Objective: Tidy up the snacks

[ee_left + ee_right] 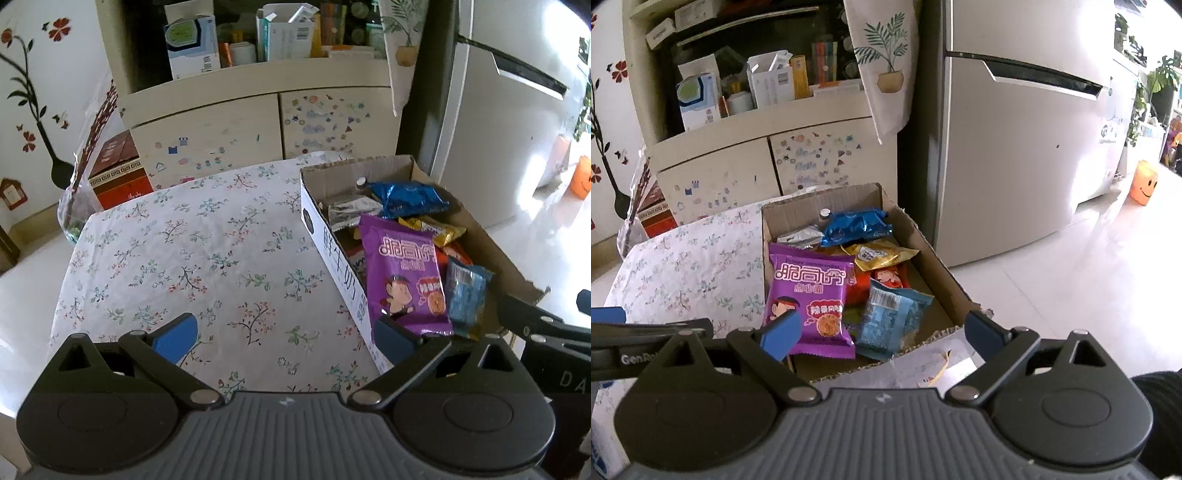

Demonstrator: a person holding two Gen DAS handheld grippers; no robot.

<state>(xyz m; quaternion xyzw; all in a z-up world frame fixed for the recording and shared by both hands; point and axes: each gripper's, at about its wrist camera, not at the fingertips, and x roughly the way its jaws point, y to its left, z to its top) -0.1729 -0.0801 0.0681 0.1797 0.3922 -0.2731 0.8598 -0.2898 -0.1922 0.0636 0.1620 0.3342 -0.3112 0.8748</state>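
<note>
Where the fisheye lenses bend the scene, edges curve and small print blurs. The left gripper (284, 338) has its jaws spread wide and empty above the floral tablecloth (192, 258); its right finger overlaps the near corner of the cardboard box (498, 254). The right gripper (882, 336) is likewise spread wide and holds nothing, hanging just in front of the box's near wall.

The snacks lie piled inside the box, at the table's right edge. The purple packet (809, 291) lies on top, its lower left corner hidden behind the right gripper's blue finger pad (781, 338). Beside it lies the light blue packet (892, 319). Behind these lie the dark blue packet (857, 226), the silver wrapper (803, 235) and the yellow packet (881, 254). The red packet (886, 278) is mostly covered. Items beneath cannot be identified.
</note>
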